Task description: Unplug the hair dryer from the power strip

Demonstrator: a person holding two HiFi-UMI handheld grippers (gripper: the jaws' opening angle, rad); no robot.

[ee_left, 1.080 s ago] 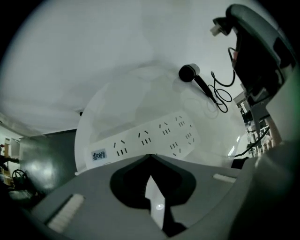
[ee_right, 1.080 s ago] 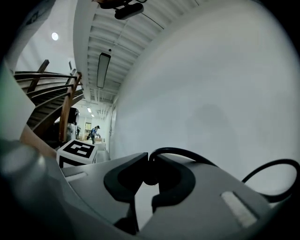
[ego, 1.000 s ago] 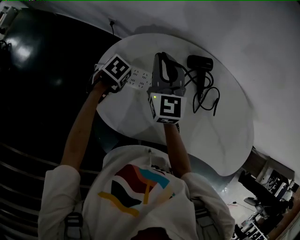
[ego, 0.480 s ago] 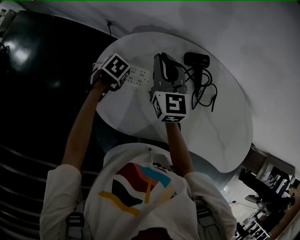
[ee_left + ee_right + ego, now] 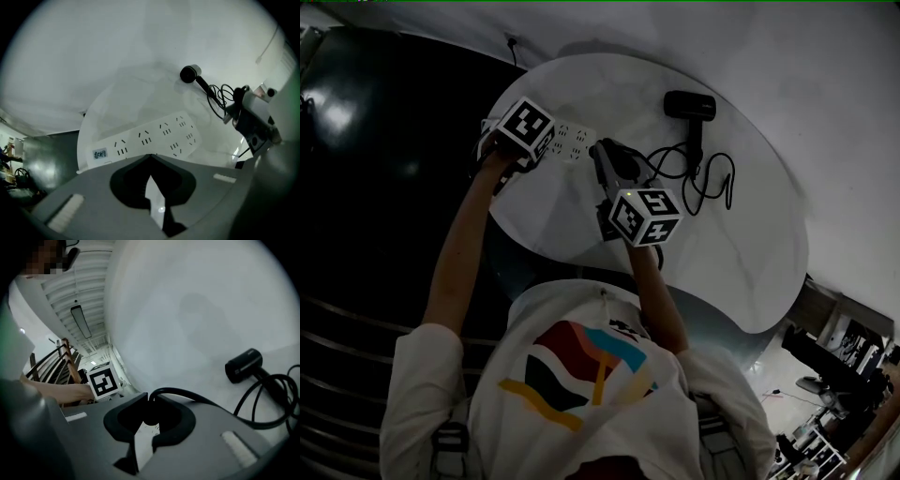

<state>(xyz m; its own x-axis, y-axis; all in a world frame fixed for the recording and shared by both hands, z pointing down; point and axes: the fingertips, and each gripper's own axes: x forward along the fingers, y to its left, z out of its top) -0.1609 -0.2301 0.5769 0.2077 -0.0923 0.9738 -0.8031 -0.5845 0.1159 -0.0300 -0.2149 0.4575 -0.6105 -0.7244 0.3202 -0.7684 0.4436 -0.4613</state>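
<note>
Though near strip [image 5: 567, 145], dryer [image 5: 689, 105] (black) apart.

Plug [image 5: 149, 414] sits deep between the right gripper's [image 5: 149, 397] jaws, so we can't see its prongs. Cord [image 5: 185, 392] runs off the right edge. In the head view, the left gripper's [image 5: 150, 157] marker cube [image 5: 528, 127] covers one end of the power strip [image 5: 572, 145]. We can't read the strip label [image 5: 99, 153], too small.

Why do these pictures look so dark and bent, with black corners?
Head view: dim overall, the white table looks grey, and one glare patch shines on the dark floor. Left gripper view: fisheye lens, black corners, the straight power strip appears bowed. Right gripper view: same rounding, the hair dryer pushed small towards the edge.
</note>
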